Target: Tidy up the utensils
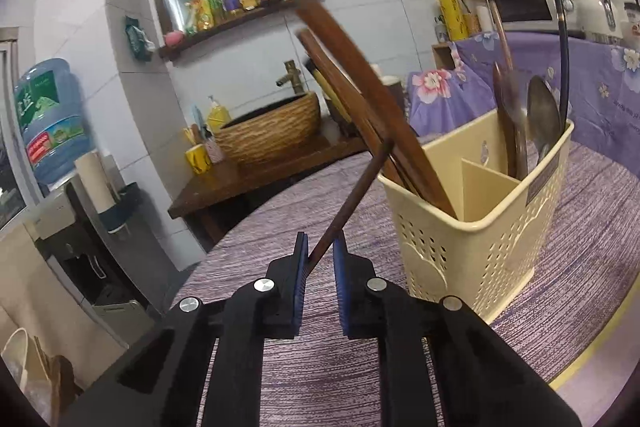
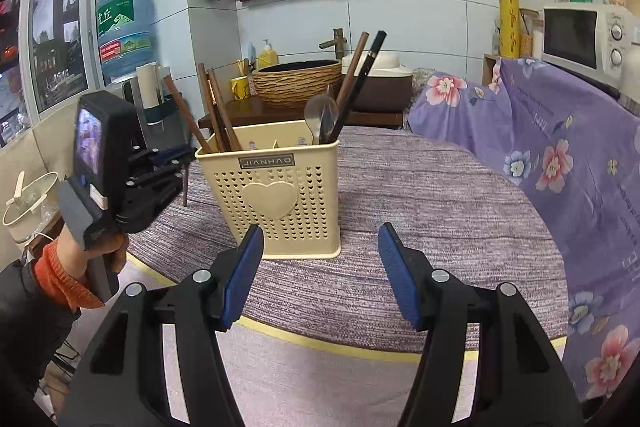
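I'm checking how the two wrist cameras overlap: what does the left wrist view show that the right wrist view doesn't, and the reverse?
Only the left wrist view shows the left gripper from behind, its pads closed on a brown chopstick, and the basket's inner divider. Only the right wrist view shows the open, empty right gripper, the basket's heart emblem, and the hand holding the left tool. Both show the cream utensil basket with chopsticks and spoons, on the purple tablecloth.
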Motion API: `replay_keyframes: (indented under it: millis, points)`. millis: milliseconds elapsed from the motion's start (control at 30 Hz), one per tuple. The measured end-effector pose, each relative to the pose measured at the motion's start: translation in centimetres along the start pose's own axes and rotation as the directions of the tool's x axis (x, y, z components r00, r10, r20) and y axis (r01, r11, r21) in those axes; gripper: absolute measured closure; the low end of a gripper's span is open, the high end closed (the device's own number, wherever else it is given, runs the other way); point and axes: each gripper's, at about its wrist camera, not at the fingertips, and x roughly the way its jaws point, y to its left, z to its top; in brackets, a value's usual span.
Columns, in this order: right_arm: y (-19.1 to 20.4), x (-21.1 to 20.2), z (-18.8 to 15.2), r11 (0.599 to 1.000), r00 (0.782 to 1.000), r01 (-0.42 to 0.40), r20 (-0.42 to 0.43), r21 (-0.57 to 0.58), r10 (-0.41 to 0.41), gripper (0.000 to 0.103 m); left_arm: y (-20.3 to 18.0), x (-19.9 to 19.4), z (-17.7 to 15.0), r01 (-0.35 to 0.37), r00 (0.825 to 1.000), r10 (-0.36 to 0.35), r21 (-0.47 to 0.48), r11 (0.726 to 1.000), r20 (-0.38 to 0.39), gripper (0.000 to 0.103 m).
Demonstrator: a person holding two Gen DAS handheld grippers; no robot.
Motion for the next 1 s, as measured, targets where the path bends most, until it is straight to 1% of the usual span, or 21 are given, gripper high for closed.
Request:
replay_keyframes:
  millis: [100, 200, 233, 300, 400, 467, 533, 567, 667, 700, 767, 800, 867, 933, 1000]
  points:
    - [-0.3, 0.1, -0.3, 1.0, 1.0, -0.01, -0.004, 0.015, 0.01, 0.043, 2.1, -2.4, 0.3, 0.0, 0.999, 0.003, -0.091, 0.996, 0.033, 0.095]
    - [-0.5, 0.2, -0.5, 0.999, 1.0, -0.025, -0.007, 0.035, 0.025, 0.043, 4.4, -4.8, 0.8, 0.052, 0.997, -0.041, -0.198, 0.979, 0.061, 0.096]
    - [-0.5, 0.2, -0.5, 0.999, 1.0, -0.028, -0.007, 0.04, 0.028, 0.043, 4.8, -5.4, 1.0, 0.053, 0.997, -0.039, -0.211, 0.976, 0.07, 0.096]
    - [-0.6, 0.0, -0.5, 0.998, 0.999, -0.034, -0.006, 0.052, 0.034, 0.043, 5.5, -7.1, 1.4, 0.08, 0.994, -0.06, -0.238, 0.968, 0.089, 0.096]
    - [-0.7, -0.3, -0.5, 0.997, 0.999, -0.04, -0.008, 0.061, 0.041, 0.043, 6.2, -9.2, 2.4, 0.148, 0.986, -0.12, -0.29, 0.945, 0.113, 0.096]
    - [-0.7, -0.6, -0.6, 0.997, 0.999, -0.04, -0.003, 0.062, 0.04, 0.043, 6.5, -10.5, 3.4, 0.207, 0.976, -0.171, -0.325, 0.923, 0.136, 0.096]
    - [-0.8, -1.0, -0.7, 0.997, 0.999, -0.044, -0.001, 0.067, 0.044, 0.043, 6.7, -12.1, 4.7, 0.266, 0.959, -0.213, -0.347, 0.899, 0.185, 0.096]
    - [-0.9, -1.2, -0.8, 0.996, 0.999, -0.047, -0.001, 0.071, 0.047, 0.043, 6.6, -12.8, 5.3, 0.283, 0.953, -0.22, -0.35, 0.893, 0.209, 0.096]
    - [-1.0, -1.8, -0.9, 0.995, 0.998, -0.056, 0.005, 0.079, 0.055, 0.043, 6.1, -14.3, 7.9, 0.316, 0.931, -0.219, -0.345, 0.884, 0.292, 0.096]
    - [-0.9, -2.0, -0.9, 0.995, 0.998, -0.059, 0.009, 0.079, 0.058, 0.043, 5.8, -14.5, 9.0, 0.317, 0.924, -0.208, -0.342, 0.884, 0.32, 0.096]
    - [-0.7, -2.5, -0.9, 0.995, 0.998, -0.066, 0.019, 0.078, 0.064, 0.043, 5.0, -14.3, 10.7, 0.309, 0.918, -0.187, -0.333, 0.891, 0.351, 0.096]
    - [-0.6, -2.7, -0.9, 0.994, 0.997, -0.071, 0.023, 0.077, 0.069, 0.043, 4.4, -13.9, 11.4, 0.299, 0.916, -0.176, -0.322, 0.898, 0.36, 0.096]
    - [-0.5, -3.2, -1.0, 0.994, 0.997, -0.076, 0.031, 0.077, 0.074, 0.043, 2.9, -12.6, 12.5, 0.269, 0.922, -0.15, -0.31, 0.912, 0.357, 0.096]
    - [-0.5, -3.8, -1.2, 0.994, 0.996, -0.079, 0.038, 0.079, 0.076, 0.043, 1.5, -10.9, 12.9, 0.245, 0.932, -0.137, -0.306, 0.92, 0.334, 0.096]
    - [-0.6, -4.1, -1.5, 0.993, 0.996, -0.081, 0.038, 0.082, 0.078, 0.043, 0.0, -8.4, 12.6, 0.232, 0.949, -0.141, -0.321, 0.918, 0.284, 0.096]
